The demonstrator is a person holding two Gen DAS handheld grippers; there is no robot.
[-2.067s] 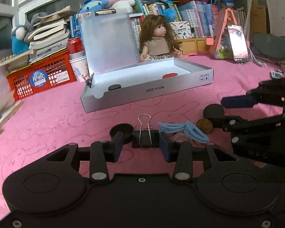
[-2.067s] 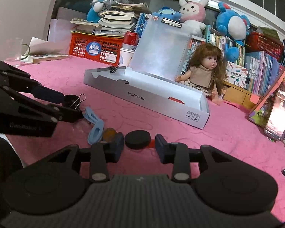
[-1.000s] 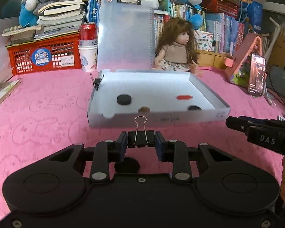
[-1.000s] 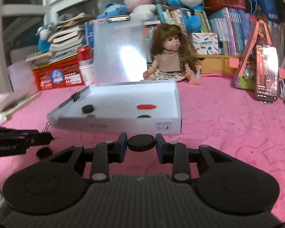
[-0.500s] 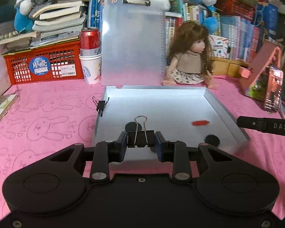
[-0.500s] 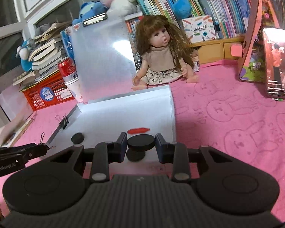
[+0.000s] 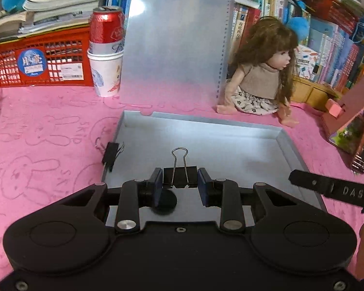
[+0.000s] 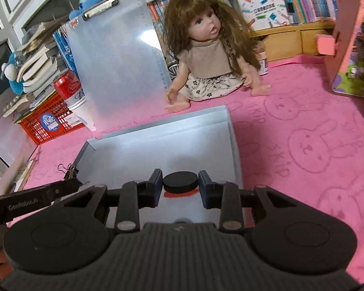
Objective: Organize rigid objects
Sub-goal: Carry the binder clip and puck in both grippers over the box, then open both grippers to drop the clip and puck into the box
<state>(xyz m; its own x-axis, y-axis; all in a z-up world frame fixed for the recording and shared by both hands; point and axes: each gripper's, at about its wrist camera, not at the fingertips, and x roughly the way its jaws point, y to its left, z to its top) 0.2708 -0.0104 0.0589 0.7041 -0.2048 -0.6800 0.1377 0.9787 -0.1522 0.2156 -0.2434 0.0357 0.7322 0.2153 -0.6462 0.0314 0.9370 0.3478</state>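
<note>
Binder clip (image 7: 180, 177): pinched between the pads of my left hand-held gripper (image 7: 180, 184), wire handles pointing up and away from me, hanging over the near part of the grey tray (image 7: 254, 131).
Black disc (image 8: 180, 181): clamped flat between the pads of my right hand-held gripper (image 8: 180, 186), over the tray's near right part.
Inside the tray: a second black disc (image 7: 163, 202) lies on the floor just under my left pads; a red flat piece (image 8: 179, 194) lies just below the held disc in the right view.
Tray's left wall: another binder clip (image 7: 111, 154) is clipped onto it.
Behind the tray: a translucent clipboard (image 7: 177, 38) stands upright; a doll (image 7: 262, 72) sits at the tray's far right corner; a red can in a paper cup (image 7: 106, 55) and a red basket (image 7: 36, 60) stand to the far left.
Under the tray: a pink cloth with rabbit outlines (image 8: 303, 145) covers the counter.
Pose: both hand-held grippers tilt downward over the tray, side by side; my right one's finger shows at the right edge of the left view.
</note>
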